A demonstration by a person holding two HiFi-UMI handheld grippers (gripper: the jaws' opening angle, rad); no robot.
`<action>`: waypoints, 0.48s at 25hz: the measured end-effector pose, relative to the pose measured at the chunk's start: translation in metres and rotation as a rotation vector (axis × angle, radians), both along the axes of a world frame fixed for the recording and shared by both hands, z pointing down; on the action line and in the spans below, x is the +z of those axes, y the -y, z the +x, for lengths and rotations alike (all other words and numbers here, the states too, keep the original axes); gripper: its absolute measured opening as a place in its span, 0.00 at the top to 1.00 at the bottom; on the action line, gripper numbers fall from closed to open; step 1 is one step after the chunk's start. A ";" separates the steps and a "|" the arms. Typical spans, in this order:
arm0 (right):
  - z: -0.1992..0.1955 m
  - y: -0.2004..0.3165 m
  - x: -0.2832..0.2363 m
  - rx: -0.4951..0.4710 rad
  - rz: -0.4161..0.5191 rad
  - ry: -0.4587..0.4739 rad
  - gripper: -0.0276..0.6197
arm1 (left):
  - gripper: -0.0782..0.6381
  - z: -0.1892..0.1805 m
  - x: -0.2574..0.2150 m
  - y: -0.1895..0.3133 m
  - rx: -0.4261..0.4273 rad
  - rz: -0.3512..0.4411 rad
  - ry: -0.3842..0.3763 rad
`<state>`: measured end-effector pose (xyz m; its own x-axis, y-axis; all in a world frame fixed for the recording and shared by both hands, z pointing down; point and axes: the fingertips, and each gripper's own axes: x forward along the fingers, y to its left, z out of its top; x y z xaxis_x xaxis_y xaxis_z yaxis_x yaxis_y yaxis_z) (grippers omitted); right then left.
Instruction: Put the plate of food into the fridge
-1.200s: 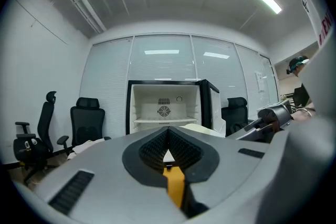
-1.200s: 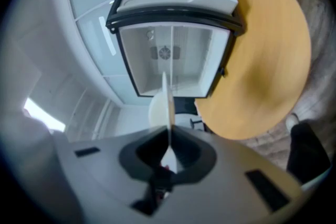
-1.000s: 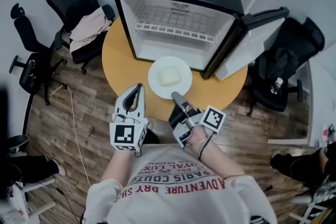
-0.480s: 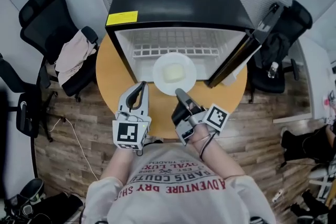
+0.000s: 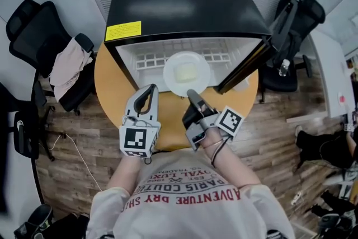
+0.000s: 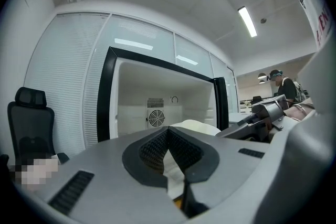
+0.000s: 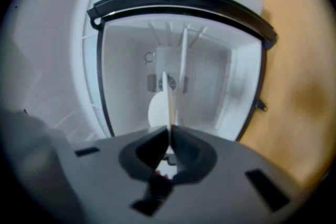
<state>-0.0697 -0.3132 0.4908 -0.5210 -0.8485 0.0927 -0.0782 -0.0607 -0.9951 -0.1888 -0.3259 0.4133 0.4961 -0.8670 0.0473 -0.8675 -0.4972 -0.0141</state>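
Note:
A white plate [image 5: 186, 73] with a pale block of food [image 5: 185, 71] hangs level in the open mouth of the black mini fridge [image 5: 184, 5]. My right gripper [image 5: 192, 95] is shut on the plate's near rim. In the right gripper view the plate [image 7: 169, 97] shows edge-on as a thin white line running from the jaws into the white fridge interior [image 7: 210, 86]. My left gripper [image 5: 146, 92] is shut and holds nothing, just left of the plate over the table. From the left gripper view the food [image 6: 195, 126] and the right gripper [image 6: 262, 115] sit to the right.
The fridge stands on a round wooden table [image 5: 112, 92]. Its door [image 5: 249, 67] swings open to the right. A white wire shelf [image 5: 151, 61] spans the interior. Black office chairs stand left [image 5: 33, 25], one with cloth [image 5: 66, 61], and right [image 5: 291, 25]. A person [image 6: 283, 84] stands far off.
The right gripper has carried the plate forward from in front of the fridge into its open mouth. Both grippers and the head view have moved closer to the fridge.

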 end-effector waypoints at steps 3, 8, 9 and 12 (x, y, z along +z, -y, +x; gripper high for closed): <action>0.004 0.010 0.000 0.001 -0.010 0.002 0.90 | 0.85 0.007 -0.001 0.006 0.003 -0.002 -0.009; 0.007 0.025 0.002 0.008 -0.032 0.008 0.90 | 0.85 0.008 0.004 0.013 -0.018 -0.024 -0.031; 0.008 0.028 0.004 0.014 -0.041 0.015 0.90 | 0.85 0.008 0.006 0.014 -0.022 -0.029 -0.033; 0.008 0.036 0.007 0.018 -0.053 0.024 0.90 | 0.85 0.008 0.007 0.018 -0.029 -0.030 -0.027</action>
